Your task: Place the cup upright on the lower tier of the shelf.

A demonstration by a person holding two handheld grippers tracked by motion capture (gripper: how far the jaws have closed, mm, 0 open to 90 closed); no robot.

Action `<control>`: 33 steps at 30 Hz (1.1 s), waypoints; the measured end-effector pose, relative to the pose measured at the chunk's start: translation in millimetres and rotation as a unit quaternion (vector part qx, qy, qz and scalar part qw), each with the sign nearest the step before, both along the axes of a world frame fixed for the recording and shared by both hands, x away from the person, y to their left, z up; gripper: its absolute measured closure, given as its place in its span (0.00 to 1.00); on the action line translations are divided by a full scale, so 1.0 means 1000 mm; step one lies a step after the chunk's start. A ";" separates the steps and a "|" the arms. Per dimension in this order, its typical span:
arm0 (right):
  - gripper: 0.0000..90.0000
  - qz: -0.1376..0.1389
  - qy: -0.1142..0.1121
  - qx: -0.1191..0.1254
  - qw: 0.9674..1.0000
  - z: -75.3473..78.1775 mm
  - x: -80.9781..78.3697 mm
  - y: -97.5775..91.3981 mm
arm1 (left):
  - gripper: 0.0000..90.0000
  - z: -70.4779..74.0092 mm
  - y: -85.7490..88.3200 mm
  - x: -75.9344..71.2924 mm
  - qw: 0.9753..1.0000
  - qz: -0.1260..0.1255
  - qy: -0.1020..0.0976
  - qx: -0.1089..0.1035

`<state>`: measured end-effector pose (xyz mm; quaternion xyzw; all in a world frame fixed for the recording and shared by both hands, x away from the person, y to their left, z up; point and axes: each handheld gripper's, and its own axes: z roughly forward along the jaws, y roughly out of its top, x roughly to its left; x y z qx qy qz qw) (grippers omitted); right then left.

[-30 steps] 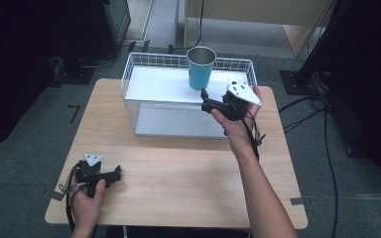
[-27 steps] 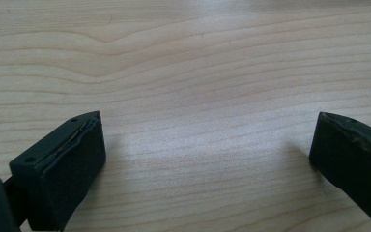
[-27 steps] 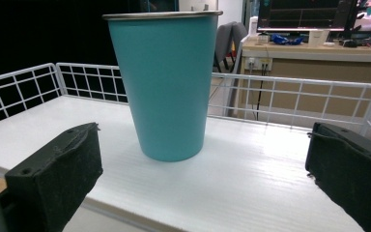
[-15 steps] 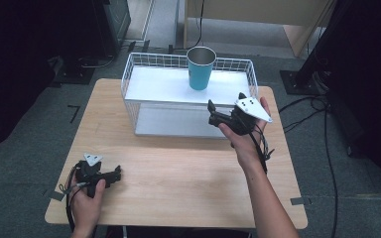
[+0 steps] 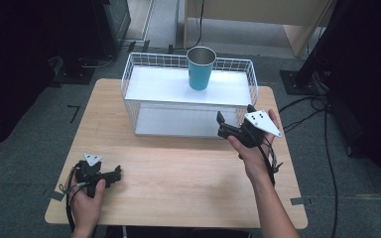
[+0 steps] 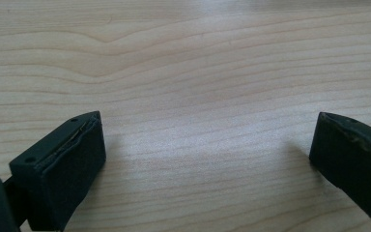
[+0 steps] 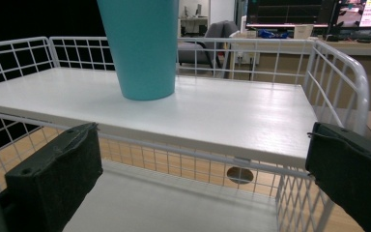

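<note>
Standing upright, teal cup [image 5: 200, 68], open-topped, on white shelf [image 5: 163, 87]

Wooden table [image 5: 178, 173], grey carpet floor [image 5: 25, 163], black cables [image 5: 322, 106] (right side), dark stands [image 5: 74, 69]

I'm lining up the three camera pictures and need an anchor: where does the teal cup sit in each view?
High view: the teal cup stands upright on the white rack's upper shelf, top centre, toward the back rim.
Left gripper view: bare wooden table between the open jaws, no cup.
Right gripper view: the cup's lower body is at top, left of centre, on the shelf beyond the open jaws.
Shared landmark: the white wire rack links the high view and the right gripper view.
</note>
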<state>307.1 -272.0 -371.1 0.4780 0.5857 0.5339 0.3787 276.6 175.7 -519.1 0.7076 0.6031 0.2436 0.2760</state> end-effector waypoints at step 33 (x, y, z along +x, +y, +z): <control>0.00 -0.048 0.045 -0.003 0.998 -0.062 -0.036 -0.050 | 0.00 0.000 0.000 0.000 1.000 0.000 0.001 0.000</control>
